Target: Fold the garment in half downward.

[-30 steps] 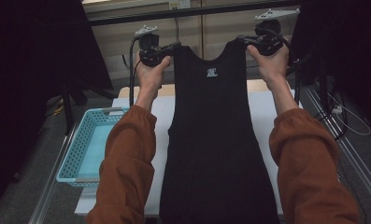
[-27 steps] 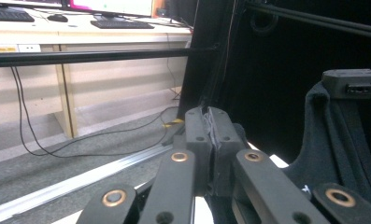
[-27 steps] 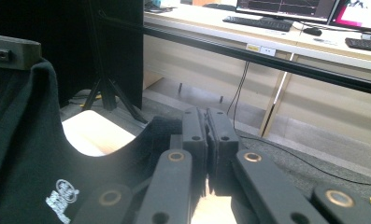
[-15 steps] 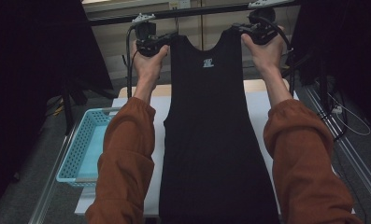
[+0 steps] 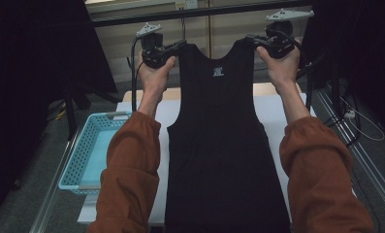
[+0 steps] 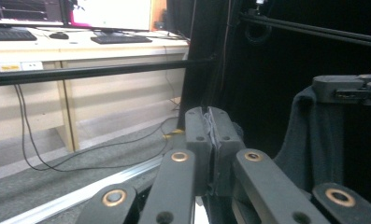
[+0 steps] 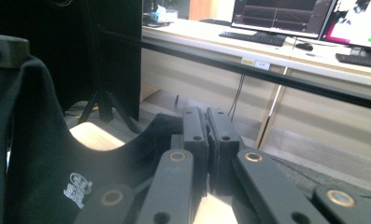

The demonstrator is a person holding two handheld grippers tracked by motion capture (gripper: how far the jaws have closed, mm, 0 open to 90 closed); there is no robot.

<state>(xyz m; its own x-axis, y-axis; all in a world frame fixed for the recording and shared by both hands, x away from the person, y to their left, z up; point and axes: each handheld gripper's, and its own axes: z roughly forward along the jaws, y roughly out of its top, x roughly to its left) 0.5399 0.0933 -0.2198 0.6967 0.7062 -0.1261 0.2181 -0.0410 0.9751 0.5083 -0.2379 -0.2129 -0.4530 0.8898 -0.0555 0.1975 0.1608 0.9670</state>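
Raised slightly, my left tool (image 5: 176, 47) and right tool (image 5: 252, 40) stay clenched on the black tank top's (image 5: 224, 141) shoulder straps; thin fabric could slip free.

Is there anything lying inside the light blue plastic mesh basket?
No, the light blue plastic mesh basket left of the hanging black sleeveless top shows only its bare floor.
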